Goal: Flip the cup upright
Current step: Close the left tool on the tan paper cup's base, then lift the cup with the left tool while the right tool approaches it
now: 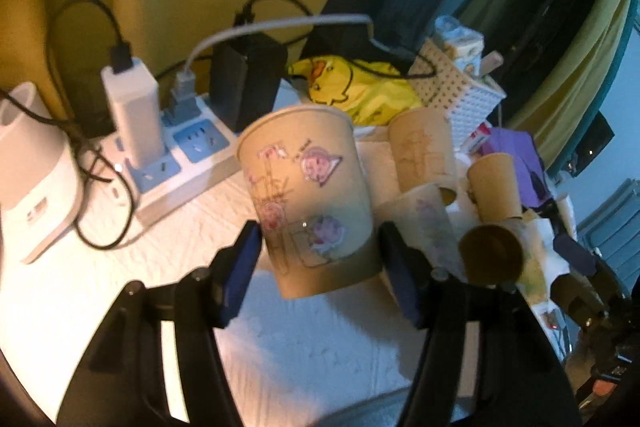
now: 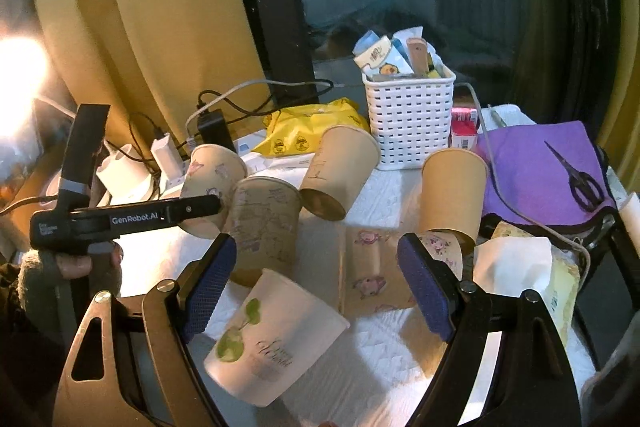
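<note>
A tan paper cup with pink stickers (image 1: 308, 203) stands nearly upright, mouth up, between my left gripper's (image 1: 318, 259) blue pads, which close on its lower sides. The same cup (image 2: 208, 187) shows in the right wrist view, held by the left gripper (image 2: 120, 219). My right gripper (image 2: 316, 285) is open and empty above a white cup with a green print (image 2: 272, 343) lying on its side. Several other tan cups lie tipped or stand around: one printed (image 2: 264, 227), one tilted (image 2: 340, 171), one plain (image 2: 454, 191), one flattened (image 2: 380, 275).
A white power strip (image 1: 168, 163) with chargers and black cables sits at the left. A white basket (image 2: 408, 115), a yellow duck bag (image 2: 312, 131), a purple cloth (image 2: 536, 167) with scissors (image 2: 580, 179) and a tissue pack (image 2: 520, 267) crowd the back and right.
</note>
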Tool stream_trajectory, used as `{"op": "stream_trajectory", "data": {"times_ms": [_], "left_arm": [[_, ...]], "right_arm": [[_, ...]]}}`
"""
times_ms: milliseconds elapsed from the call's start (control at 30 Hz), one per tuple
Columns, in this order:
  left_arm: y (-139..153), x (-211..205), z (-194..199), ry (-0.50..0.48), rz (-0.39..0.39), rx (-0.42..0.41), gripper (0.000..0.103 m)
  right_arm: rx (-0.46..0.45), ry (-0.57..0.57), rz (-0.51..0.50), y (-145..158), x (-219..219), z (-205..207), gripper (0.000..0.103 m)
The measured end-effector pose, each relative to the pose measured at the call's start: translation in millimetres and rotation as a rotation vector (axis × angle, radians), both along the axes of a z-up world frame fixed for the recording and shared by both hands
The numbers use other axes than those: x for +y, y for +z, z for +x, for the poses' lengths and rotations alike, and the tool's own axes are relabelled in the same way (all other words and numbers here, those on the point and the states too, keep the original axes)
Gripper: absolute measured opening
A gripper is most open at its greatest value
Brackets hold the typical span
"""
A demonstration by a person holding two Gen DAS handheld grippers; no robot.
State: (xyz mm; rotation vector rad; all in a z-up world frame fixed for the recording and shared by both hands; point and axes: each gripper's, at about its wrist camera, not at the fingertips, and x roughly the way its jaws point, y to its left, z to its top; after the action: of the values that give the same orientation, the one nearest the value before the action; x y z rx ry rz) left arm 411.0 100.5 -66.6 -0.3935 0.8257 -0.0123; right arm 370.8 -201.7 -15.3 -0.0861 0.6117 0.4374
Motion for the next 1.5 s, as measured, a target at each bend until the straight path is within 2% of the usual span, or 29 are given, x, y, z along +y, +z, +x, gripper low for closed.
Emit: {"op": "stream_trajectory", "data": {"times_ms": [300,467,700,867,1033,1167,1300,1500], "left_arm": [[30,-6,-63,0.003,0.006,-0.071,0.062],[45,-23,-109,-0.017,0.017,-0.119,0.062],[52,-52,-171,-0.058,0.046,-0.172,0.062],[48,-79,-216,-0.111,0.08,-0.198,0.062],[35,-99,-254,-0.154,0.095,-0.186,0.062],[24,-110,-280,-0.167,0.097,-0.173,0.062],[20,-121,-304,-0.175,0.153,-0.193,0.062],[12,-131,-336,-0.189,0.188,-0.221,0.062]], "right_arm": [[-0.025,0.007,0.001,18,1,-44,0.085],[-0.025,0.012,0.005,21,3,-73,0.085],[-0.028,0.025,0.006,23,7,-124,0.085],[-0.014,0.034,0.007,17,5,-159,0.085],[0.002,0.04,0.008,8,3,-189,0.085],[0.016,0.035,0.009,1,1,-207,0.085],[0.029,0.043,0.015,-3,3,-225,0.085],[0.066,0.082,0.053,-10,8,-249,0.085]]}}
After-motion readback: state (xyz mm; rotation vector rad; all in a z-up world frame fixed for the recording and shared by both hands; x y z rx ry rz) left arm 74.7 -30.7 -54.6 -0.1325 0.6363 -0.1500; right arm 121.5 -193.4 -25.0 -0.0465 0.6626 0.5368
